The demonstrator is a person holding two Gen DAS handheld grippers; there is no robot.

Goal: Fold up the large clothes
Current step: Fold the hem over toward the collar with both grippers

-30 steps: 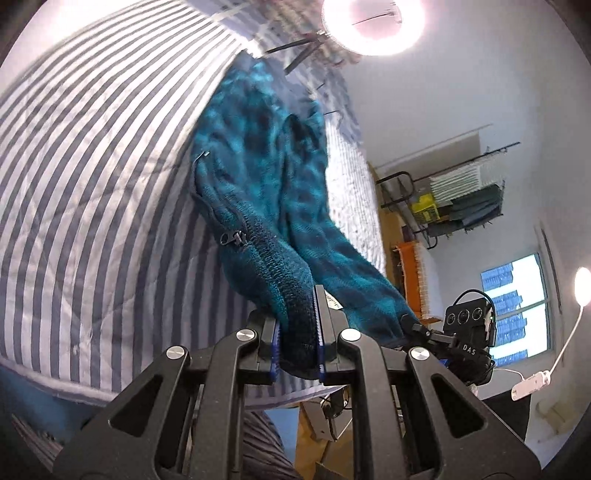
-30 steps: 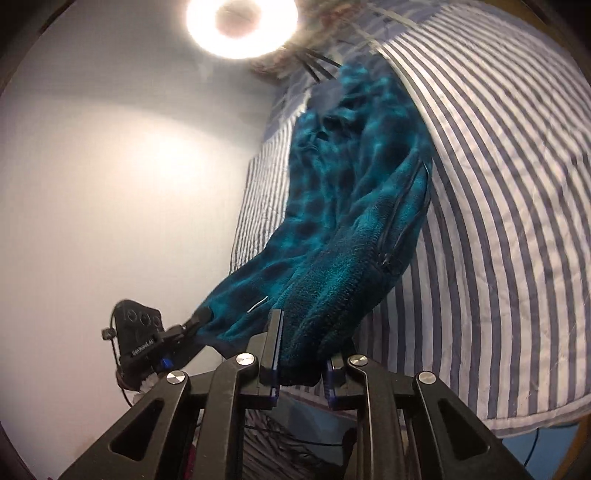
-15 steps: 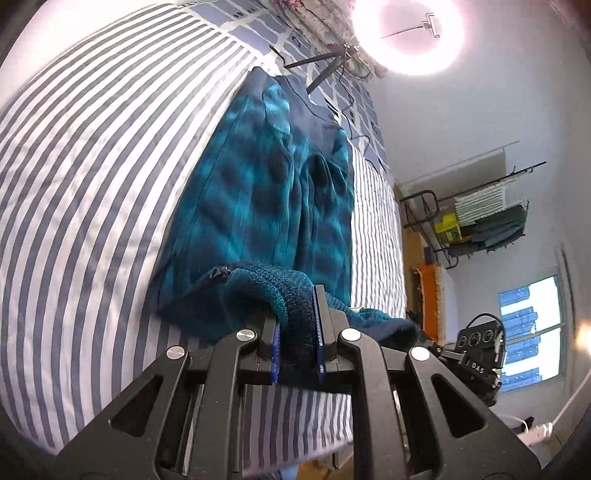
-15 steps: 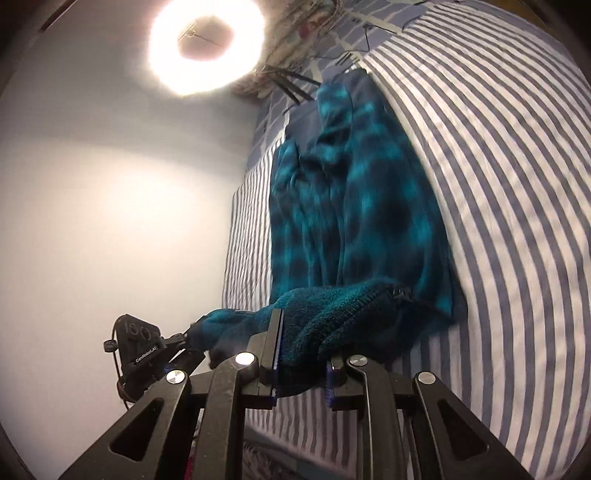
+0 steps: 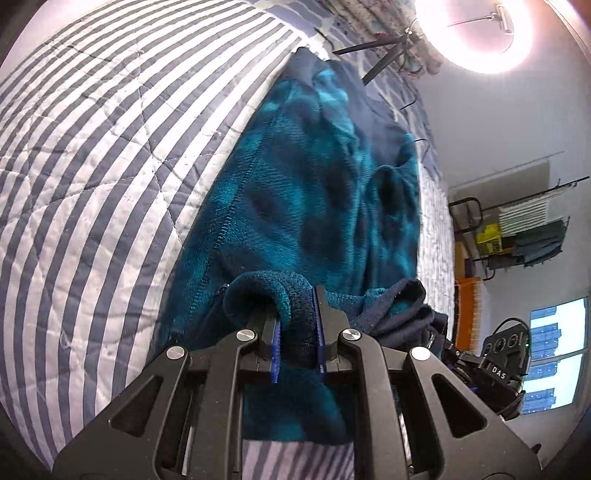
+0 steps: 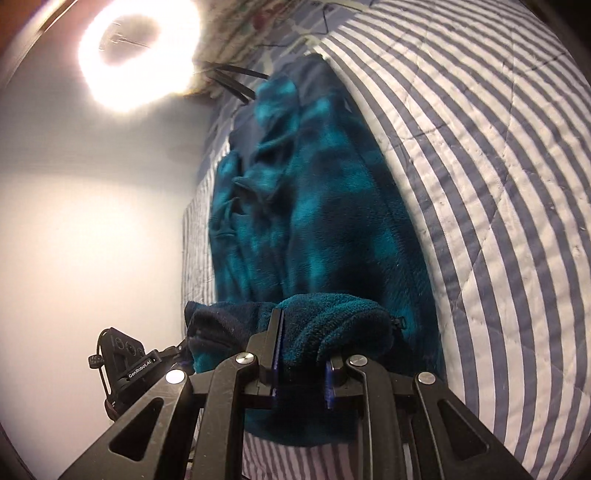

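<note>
Striped blue-and-white quilted bedcover (image 5: 110,166) spreads over the bed, giving a broad flat surface for folding. On it lies the teal plaid fleece jacket (image 5: 306,192), stretched lengthwise toward the far end, zipper edge along its left side in the left view, its near hem rolled up off the quilt. The left tool (image 5: 297,332) is clamped tight on that hem's left corner and the right tool (image 6: 301,350) on the right corner, probably so the hem can be carried evenly over the body. A ring light (image 5: 476,33) glares beyond.
</note>
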